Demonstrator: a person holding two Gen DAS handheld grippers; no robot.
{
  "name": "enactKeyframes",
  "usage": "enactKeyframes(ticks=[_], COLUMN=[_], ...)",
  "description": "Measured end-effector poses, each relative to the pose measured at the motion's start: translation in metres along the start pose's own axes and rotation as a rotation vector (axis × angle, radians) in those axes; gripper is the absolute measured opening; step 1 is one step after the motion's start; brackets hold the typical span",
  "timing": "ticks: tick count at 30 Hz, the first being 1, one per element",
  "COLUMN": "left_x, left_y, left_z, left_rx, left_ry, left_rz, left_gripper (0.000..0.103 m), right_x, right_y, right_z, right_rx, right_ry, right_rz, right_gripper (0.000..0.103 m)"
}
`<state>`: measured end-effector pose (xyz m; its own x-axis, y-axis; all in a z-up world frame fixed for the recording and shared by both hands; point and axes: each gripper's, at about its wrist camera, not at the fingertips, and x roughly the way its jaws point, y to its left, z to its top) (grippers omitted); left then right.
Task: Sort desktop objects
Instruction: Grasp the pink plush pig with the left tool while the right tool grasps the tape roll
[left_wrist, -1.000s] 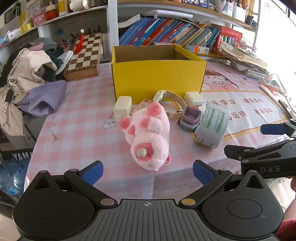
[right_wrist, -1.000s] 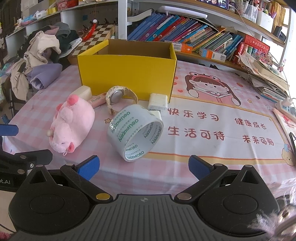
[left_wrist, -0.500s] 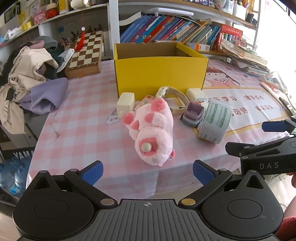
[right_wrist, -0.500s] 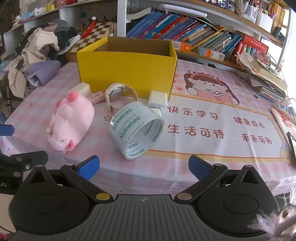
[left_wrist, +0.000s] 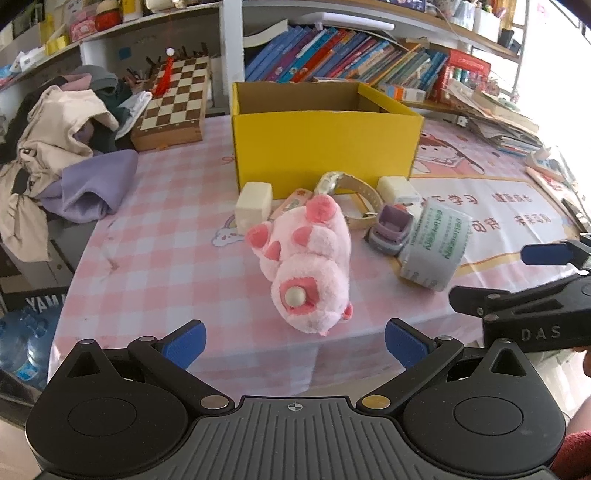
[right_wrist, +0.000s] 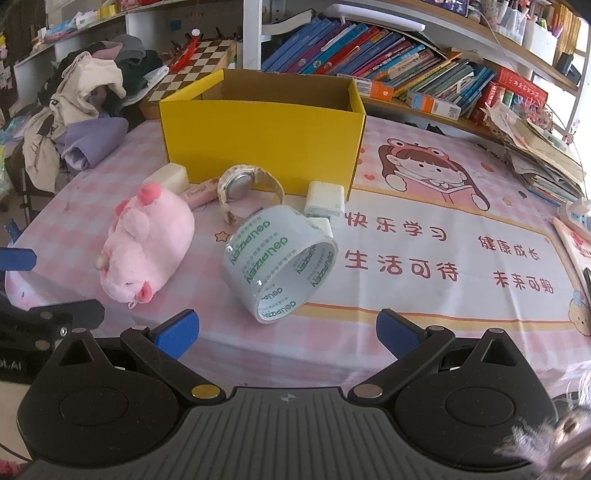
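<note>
- Left wrist view: the left tool (left_wrist: 295, 338) hangs wide and empty short of the plush pig (left_wrist: 308, 264), which lies in front of the yellow box (left_wrist: 325, 147).
- Right wrist view: the right tool (right_wrist: 286, 328), also wide and empty, faces the tape roll (right_wrist: 279, 258); watch (right_wrist: 240, 188) and charger (right_wrist: 325, 199) lie against the box, which appears empty, sorting seemingly unstarted.

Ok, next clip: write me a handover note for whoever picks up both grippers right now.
Left gripper: open, holding nothing, low at the table's near edge, facing the pink plush toy.
Right gripper: open, holding nothing, facing the roll of tape.
Yellow box: stands behind the items; what shows of its inside looks empty.
In front of the box: a watch, a white block, a white charger, a small pink item and a purple and grey toy, which is beside the tape.
Done: nothing sorted yet.
Left: every item, probably into the box; the plush and the tape are nearest.
</note>
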<state>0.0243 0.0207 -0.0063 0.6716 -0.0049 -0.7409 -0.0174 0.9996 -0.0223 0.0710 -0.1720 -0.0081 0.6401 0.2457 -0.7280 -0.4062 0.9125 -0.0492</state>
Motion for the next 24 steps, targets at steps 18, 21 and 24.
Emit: enactKeyframes(ticks=[18, 21, 24], left_x=[0.033, 0.040, 0.048], left_y=[0.004, 0.006, 0.008], left_z=[0.013, 0.016, 0.019], left_rx=[-0.030, -0.033, -0.036], left_ry=[0.064, 0.075, 0.087], left_rz=[0.032, 0.027, 0.023], left_gripper=[0.103, 0.103, 0.102], right_x=[0.054, 0.064, 0.071], right_y=[-0.007, -0.008, -0.010], right_z=[0.027, 0.031, 0.035], right_rx=[-0.019, -0.015, -0.009], right_ry=[0.075, 0.093, 0.101], right_rz=[0.092, 0.095, 0.095], right_gripper=[0.103, 0.103, 0.103])
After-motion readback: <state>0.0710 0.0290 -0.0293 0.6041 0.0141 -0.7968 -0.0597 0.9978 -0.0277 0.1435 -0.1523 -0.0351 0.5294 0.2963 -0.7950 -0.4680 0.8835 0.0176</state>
